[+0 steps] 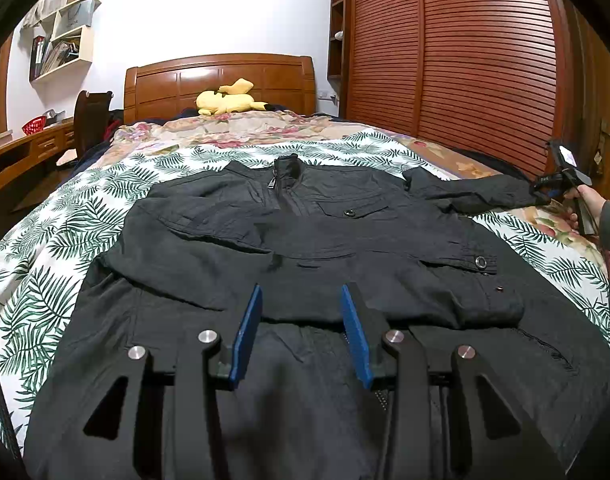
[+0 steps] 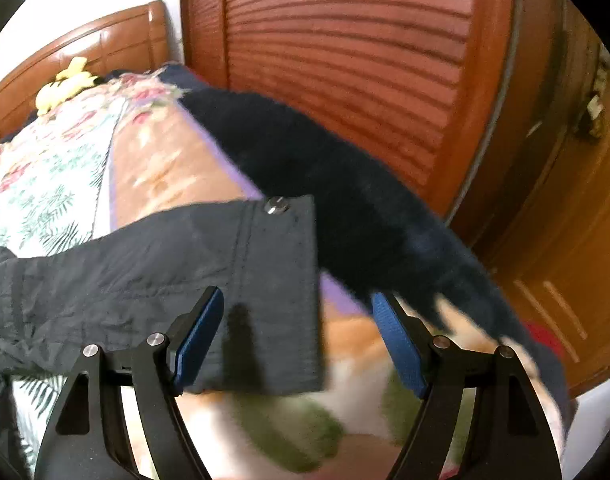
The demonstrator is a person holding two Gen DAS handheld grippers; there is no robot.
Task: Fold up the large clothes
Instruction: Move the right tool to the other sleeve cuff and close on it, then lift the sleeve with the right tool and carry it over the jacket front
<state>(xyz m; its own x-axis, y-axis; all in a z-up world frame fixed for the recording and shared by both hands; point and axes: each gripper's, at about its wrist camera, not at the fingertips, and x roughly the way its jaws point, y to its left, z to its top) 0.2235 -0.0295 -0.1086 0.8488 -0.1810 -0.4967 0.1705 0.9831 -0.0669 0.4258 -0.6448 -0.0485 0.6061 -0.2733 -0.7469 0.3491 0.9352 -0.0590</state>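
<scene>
A dark grey jacket lies front up on the bed, collar toward the headboard, one sleeve folded across its chest. My left gripper is open, hovering over the jacket's lower half. The other sleeve stretches to the right. My right gripper is at that sleeve's cuff in the left wrist view. In the right wrist view the right gripper is open, and the cuff with a metal snap lies between its blue pads.
A leaf-print sheet over a floral quilt covers the bed. A yellow plush toy lies by the wooden headboard. A slatted wardrobe stands on the right. A dark blanket drapes the bed's right edge. A desk stands left.
</scene>
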